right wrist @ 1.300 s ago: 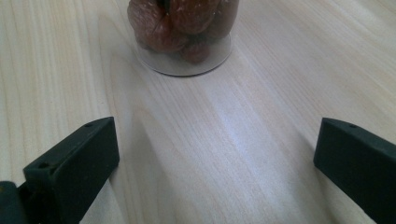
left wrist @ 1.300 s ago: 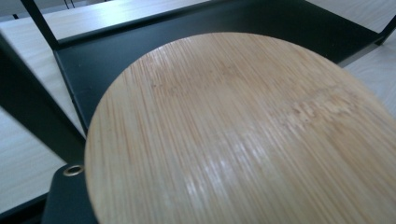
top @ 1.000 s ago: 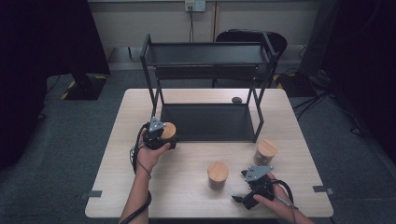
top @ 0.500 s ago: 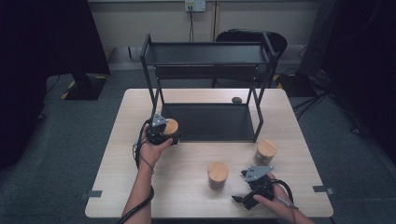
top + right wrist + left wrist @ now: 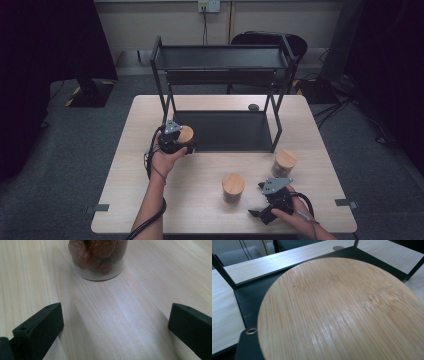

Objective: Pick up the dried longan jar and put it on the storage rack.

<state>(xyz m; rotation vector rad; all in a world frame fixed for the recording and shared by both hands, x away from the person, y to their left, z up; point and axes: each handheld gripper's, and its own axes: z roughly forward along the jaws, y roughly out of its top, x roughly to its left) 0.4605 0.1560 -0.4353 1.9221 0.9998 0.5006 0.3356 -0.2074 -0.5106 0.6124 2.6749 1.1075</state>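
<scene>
At a pale wooden worktop, a person's left tool is clamped on a jar with a round bamboo lid, held at the front left corner of a black two-tier metal rack that stands toward the worktop's far side. In the left gripper view the lid looms large, tilted, with the rack's dark lower shelf just behind it. The right tool rests low on the worktop well in front of the rack, near the front edge, its jaws standing wide apart with nothing between them. A second bamboo-lidded jar stands just beside it, in front of the rack; the right gripper view shows that jar's glass base, packed with reddish-brown fruit, ahead of the parted jaws. A third jar stands near the rack's front right leg. A small dark round object lies at the rack's back right leg.
</scene>
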